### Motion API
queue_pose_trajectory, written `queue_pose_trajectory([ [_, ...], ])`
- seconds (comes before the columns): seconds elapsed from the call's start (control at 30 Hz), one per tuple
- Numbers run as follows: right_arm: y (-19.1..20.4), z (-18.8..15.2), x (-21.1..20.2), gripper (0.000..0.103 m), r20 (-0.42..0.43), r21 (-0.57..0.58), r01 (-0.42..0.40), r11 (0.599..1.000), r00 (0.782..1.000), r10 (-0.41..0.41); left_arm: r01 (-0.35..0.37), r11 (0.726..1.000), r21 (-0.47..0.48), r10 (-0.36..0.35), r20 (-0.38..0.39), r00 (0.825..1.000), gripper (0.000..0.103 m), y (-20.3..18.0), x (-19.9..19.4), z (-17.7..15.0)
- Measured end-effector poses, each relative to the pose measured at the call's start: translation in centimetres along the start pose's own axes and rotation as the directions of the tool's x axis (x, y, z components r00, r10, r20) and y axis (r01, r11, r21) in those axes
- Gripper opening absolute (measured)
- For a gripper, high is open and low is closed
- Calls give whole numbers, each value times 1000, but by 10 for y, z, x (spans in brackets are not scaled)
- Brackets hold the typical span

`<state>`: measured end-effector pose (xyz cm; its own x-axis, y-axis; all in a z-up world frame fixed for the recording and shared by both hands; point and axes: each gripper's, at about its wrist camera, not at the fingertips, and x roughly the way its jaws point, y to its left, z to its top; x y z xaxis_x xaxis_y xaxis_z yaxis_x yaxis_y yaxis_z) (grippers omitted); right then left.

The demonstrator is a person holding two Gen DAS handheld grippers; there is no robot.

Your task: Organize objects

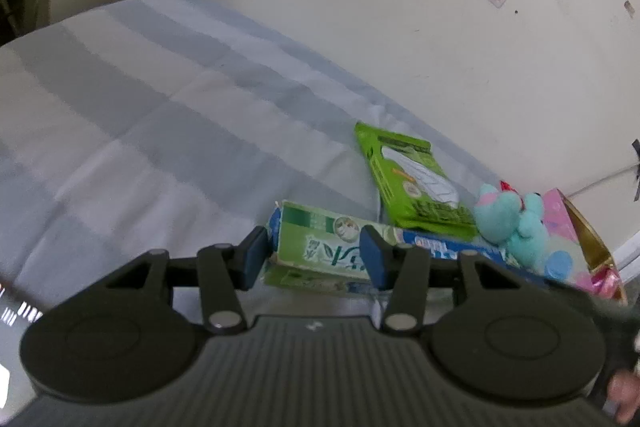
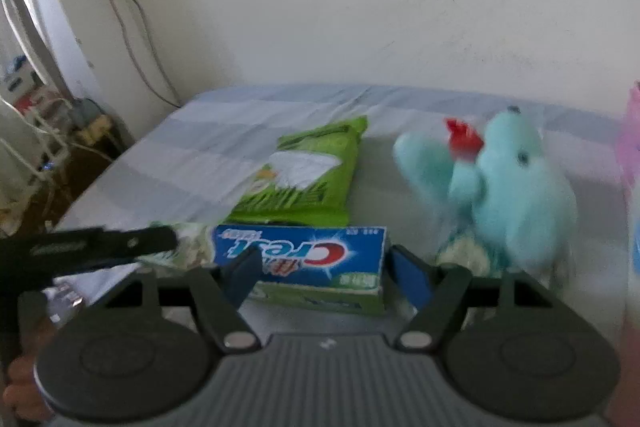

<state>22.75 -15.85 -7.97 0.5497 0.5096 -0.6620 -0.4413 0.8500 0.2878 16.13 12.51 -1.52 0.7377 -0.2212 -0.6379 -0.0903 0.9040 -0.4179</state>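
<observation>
Toothpaste box [image 2: 300, 259] lies flat on striped bedsheet [image 1: 140, 131], long side across, near front edge, w/ green packet [image 2: 308, 171] just behind it and teal plush toy [image 2: 516, 187] to its right.

Biggest first: the sheet is soft & creased, so box may tip or slide if pushed; best lift straight up, no dragging.

Box itself is long and light card; both ends are bracketed, so raising them together & level looks wise, squeezing gently so card doesn't crush.

Left gripper [image 1: 316, 255] is spread round the green end, pads either side, not clearly pinching. Right gripper [image 2: 326, 269] likewise parted round the blue end, right pad apart from the card. Plush sits close to right pad; mind snagging it.
</observation>
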Motion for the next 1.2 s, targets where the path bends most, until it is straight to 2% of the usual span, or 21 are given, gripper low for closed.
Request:
queue_pose_trajectory([
  [0.17,14,-47,-60,76,58,-101,-29,994,998,35,44,999,20,-44,-11,999,53,0,-31,-23],
  [0.3,6,-77,-91,76,46,-102,-6,995,999,11,76,993,85,-72,-52,996,53,-20,-34,-49],
  [0.37,-8,-89,-105,77,46,-89,-5,996,999,9,100,989,112,-93,-62,994,58,-25,-34,-57],
  [0.5,-10,-97,-97,76,42,-107,-7,994,999,11,96,990,99,-89,-77,993,64,-21,-28,-58],
  [0.6,-6,-103,-84,77,54,-162,1,987,999,8,96,992,86,-89,-75,993,64,-25,-26,-60],
  [0.63,-2,-103,-80,70,68,-178,26,984,998,-14,74,993,89,-68,-71,995,63,-32,-26,-60],
  [0.67,2,-103,-79,69,83,-200,67,977,995,-52,57,993,104,-50,-71,996,63,-38,-28,-59],
  [0.73,0,-101,-88,68,109,-192,66,979,993,-46,55,989,135,-49,-45,998,63,-57,-36,-53],
  [0.83,-18,-91,-126,68,207,-156,87,984,977,-54,125,971,205,-127,-4,992,62,-101,-52,-37],
  [0.93,-44,-80,-178,68,325,-113,177,978,936,-131,218,935,279,-231,17,973,62,-162,-52,-30],
  [1.0,-72,-77,-210,69,376,-69,247,966,904,-205,284,898,335,-302,3,953,62,-211,-41,-31],
  [1.1,-120,-74,-243,69,376,23,330,944,872,-314,347,848,401,-366,-30,930,63,-277,-13,-45],
  [1.2,-170,-72,-255,69,319,83,390,917,861,-395,380,829,410,-375,-98,922,62,-329,26,-59],
])
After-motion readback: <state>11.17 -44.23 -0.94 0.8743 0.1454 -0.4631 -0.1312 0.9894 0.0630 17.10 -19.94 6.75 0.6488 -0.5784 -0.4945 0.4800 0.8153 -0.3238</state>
